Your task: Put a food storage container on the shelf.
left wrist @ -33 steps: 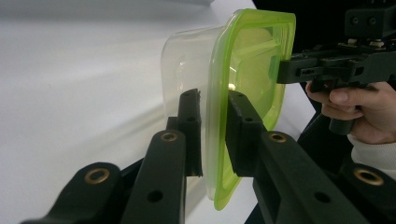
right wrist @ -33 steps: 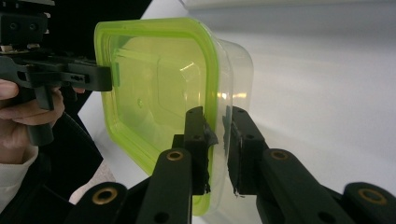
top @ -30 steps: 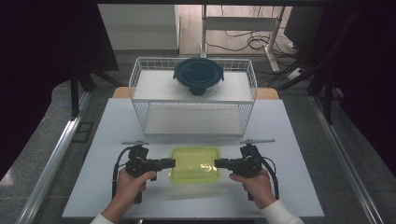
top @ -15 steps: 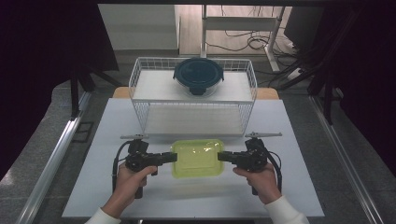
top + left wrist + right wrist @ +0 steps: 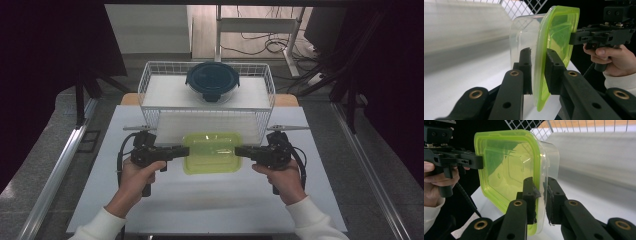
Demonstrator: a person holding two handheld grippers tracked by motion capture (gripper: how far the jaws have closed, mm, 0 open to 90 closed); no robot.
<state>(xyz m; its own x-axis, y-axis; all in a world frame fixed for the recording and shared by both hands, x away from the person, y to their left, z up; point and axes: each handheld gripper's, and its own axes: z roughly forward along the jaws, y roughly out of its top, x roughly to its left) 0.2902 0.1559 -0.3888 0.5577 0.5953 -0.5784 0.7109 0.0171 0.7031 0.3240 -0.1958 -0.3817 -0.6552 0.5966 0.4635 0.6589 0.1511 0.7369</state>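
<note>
Centre of the high view, just below the wire basket [image 5: 150, 95]: clear plastic box with a lime-green lid [image 5: 212, 152], rounded corners, off the white table [image 5: 210, 200]. Left gripper [image 5: 183, 151] clamps its left rim, right gripper [image 5: 239, 150] the right rim — jaws narrow, pinching lid edge and wall. Upper centre, in the basket — round dark-lidded container [image 5: 212, 81].

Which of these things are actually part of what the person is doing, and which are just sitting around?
In use:
- green-lidded clear container, clamped at both ends
- left gripper
- right gripper
- white wire basket, just beyond the container, probably where it goes

Just sitting there:
- round dark-lidded container in the basket
- white table
- cables on the floor behind
</note>
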